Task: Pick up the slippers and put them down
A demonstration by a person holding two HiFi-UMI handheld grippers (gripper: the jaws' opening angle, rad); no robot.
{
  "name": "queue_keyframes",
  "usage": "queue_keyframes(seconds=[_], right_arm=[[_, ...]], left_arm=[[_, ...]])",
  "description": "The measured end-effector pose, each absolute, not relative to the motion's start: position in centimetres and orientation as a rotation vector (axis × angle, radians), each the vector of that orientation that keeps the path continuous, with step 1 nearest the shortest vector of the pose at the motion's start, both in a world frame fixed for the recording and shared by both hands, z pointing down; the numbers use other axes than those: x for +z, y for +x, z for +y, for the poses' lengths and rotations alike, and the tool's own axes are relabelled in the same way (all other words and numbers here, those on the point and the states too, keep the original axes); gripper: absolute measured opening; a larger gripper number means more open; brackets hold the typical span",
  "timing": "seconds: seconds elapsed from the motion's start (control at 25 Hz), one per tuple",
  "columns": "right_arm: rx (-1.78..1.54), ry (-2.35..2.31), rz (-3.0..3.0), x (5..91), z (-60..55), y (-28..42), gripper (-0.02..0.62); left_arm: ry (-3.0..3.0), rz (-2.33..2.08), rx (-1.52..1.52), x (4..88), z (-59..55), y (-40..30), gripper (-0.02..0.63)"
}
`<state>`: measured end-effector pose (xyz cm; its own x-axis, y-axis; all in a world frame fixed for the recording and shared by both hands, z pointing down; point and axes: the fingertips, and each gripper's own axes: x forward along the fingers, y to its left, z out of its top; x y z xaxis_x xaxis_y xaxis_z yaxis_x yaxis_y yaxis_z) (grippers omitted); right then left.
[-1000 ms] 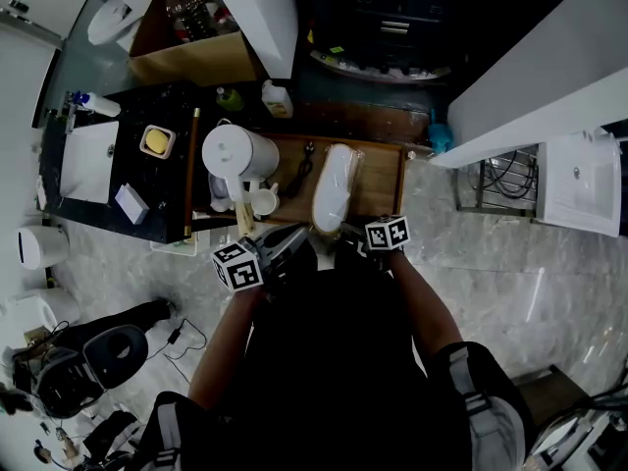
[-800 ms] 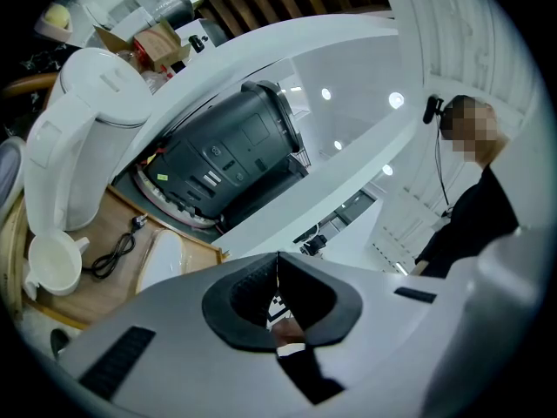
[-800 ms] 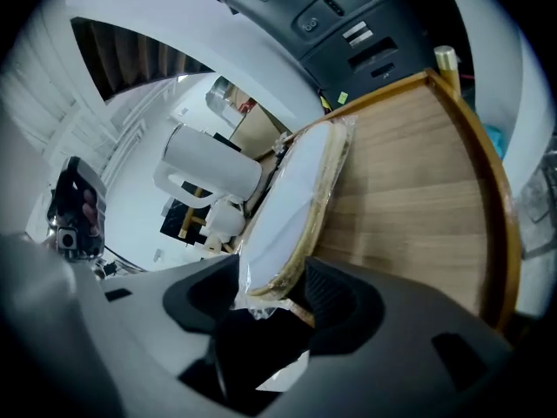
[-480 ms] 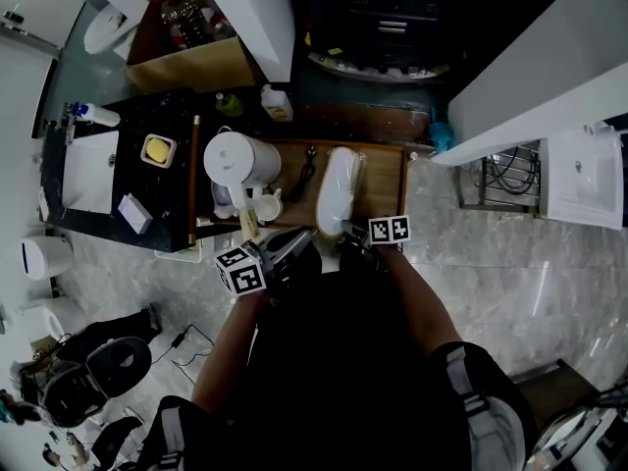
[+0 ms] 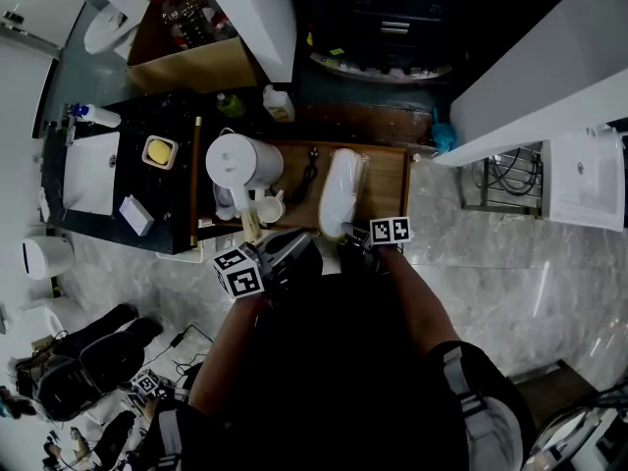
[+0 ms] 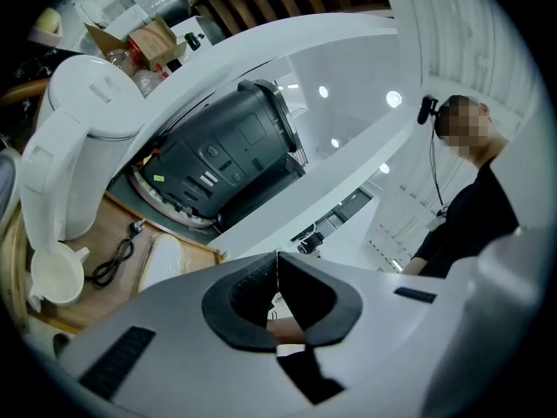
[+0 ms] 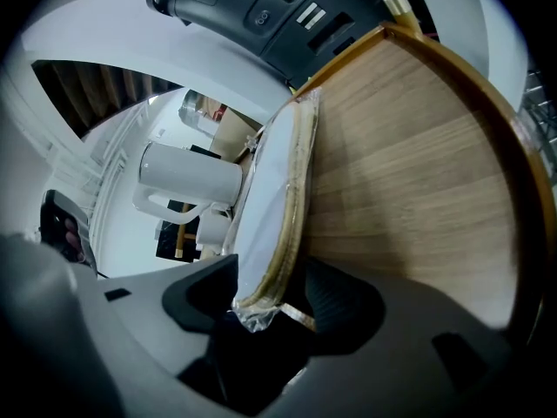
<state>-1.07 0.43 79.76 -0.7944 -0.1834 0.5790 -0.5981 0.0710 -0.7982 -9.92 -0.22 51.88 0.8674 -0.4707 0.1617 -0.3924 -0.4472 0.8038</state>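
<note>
While the plastic-wrapped white slippers (image 5: 339, 192) rest on the wooden tray (image 5: 388, 180) near the white kettle (image 5: 238, 160), the right gripper (image 7: 270, 294) has just been opening its jaws. They stand wide apart with the pack's near end between them, the pads not pressing. The left gripper (image 6: 278, 273) holds nothing, its jaws together.

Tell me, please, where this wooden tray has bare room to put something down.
Bare wood lies between the wrapped slippers and the right rim of the tray. The left half is crowded: kettle, cup and cord sit close together.
</note>
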Motion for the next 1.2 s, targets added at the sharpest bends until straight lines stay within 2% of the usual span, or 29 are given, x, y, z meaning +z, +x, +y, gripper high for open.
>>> queue_keyframes(seconds=[0.28,0.6,1.2], right_arm=[[1.856,0.801,-2.017,79.8,-0.5,-1.1,0.228],[1.899,0.806,-1.993,80.2,-1.3,-1.1,0.143],[2.006,0.786,-2.072,78.8,-1.2,-1.3,0.080]], left_arm=[[2.081,-0.631,-0.091,51.9,0.0,-10.5,0.012],[2.074,-0.642,-0.081,52.0,0.1,-10.8,0.012],[2.068,-0.649,-0.071,52.1,0.2,-11.2,0.012]])
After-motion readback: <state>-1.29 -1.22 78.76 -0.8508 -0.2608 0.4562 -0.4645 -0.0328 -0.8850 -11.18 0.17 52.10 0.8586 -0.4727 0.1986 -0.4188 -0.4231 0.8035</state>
